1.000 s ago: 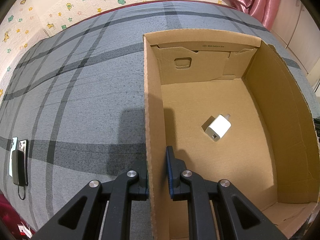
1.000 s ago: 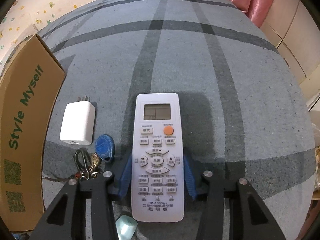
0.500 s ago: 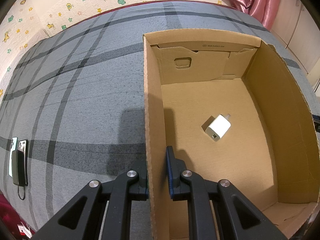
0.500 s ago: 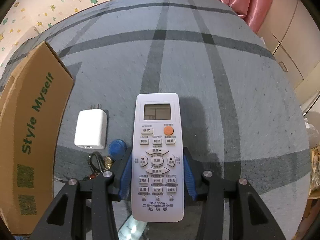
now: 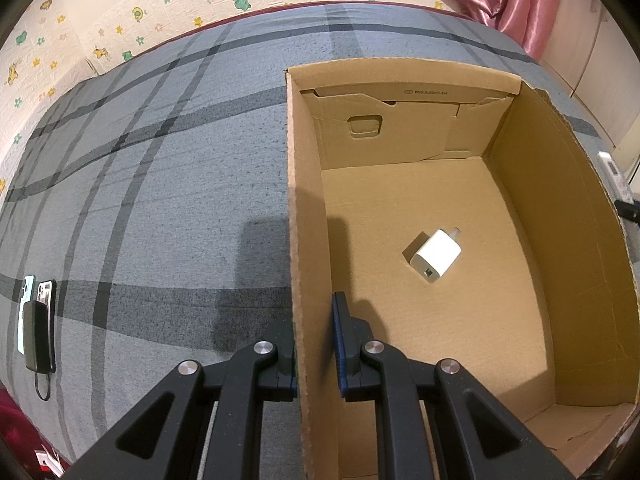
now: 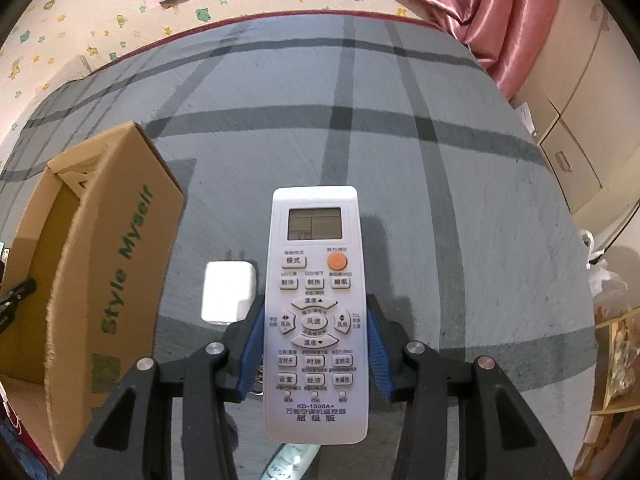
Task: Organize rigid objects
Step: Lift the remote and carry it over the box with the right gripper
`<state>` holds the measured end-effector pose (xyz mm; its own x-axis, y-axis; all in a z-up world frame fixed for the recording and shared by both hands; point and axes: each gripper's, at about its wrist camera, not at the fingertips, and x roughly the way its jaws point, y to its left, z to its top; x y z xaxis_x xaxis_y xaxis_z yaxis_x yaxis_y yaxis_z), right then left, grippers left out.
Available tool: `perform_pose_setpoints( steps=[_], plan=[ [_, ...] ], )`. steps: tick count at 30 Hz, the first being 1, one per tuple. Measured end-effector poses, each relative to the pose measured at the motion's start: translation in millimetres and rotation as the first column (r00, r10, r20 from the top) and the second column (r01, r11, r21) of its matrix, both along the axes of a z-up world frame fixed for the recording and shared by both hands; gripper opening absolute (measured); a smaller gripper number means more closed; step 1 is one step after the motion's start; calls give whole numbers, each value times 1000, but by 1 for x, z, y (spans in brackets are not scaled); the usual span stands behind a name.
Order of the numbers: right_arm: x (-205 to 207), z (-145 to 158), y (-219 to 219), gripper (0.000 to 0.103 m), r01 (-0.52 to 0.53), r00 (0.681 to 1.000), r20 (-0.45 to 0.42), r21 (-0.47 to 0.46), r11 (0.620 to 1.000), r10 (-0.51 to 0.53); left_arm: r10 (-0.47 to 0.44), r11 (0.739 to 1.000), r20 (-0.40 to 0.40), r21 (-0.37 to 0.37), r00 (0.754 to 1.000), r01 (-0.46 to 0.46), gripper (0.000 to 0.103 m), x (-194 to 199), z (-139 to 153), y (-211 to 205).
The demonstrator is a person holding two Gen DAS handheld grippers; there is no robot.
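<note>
My left gripper (image 5: 314, 344) is shut on the left wall of an open cardboard box (image 5: 308, 216), one finger outside, one inside. A small white charger (image 5: 434, 256) lies on the box floor. My right gripper (image 6: 314, 344) is shut on a white air-conditioner remote (image 6: 315, 304), held above the grey plaid bed cover with its screen end pointing away. A larger white charger (image 6: 228, 296) lies on the cover just left of the remote, partly hidden by my left finger. The box (image 6: 108, 248), printed "Style Myself", stands at the left of the right wrist view.
Two phones and a dark power bank (image 5: 36, 332) lie at the far left of the bed cover (image 5: 160, 184). A pale green object (image 6: 288, 460) shows below the remote. A pink curtain (image 6: 492, 12) and cabinets (image 6: 572, 120) stand beyond the bed at the right.
The right gripper has lifted the remote off the bed cover; the charger and box look smaller and lower, and the blue tag and keys have gone out of sight. The left gripper has stayed still.
</note>
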<state>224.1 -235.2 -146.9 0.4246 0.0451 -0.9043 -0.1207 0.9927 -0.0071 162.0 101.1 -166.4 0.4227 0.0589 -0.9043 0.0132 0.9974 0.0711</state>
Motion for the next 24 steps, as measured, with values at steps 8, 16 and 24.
perform_pose_setpoints(
  steps=[8, 16, 24],
  plan=[
    [7, 27, 25, 49, -37, 999, 37, -4, 999, 37, 1, 1000, 0, -6, 1000, -1, 13, 0, 0, 1],
    [7, 53, 54, 49, -91, 993, 78, 5, 996, 91, -2, 1000, 0, -4, 1000, 2, 13, 0, -1, 1],
    [7, 71, 96, 49, -163, 982, 103, 11, 987, 161, -1, 1000, 0, -8, 1000, 1, 13, 0, -1, 1]
  ],
)
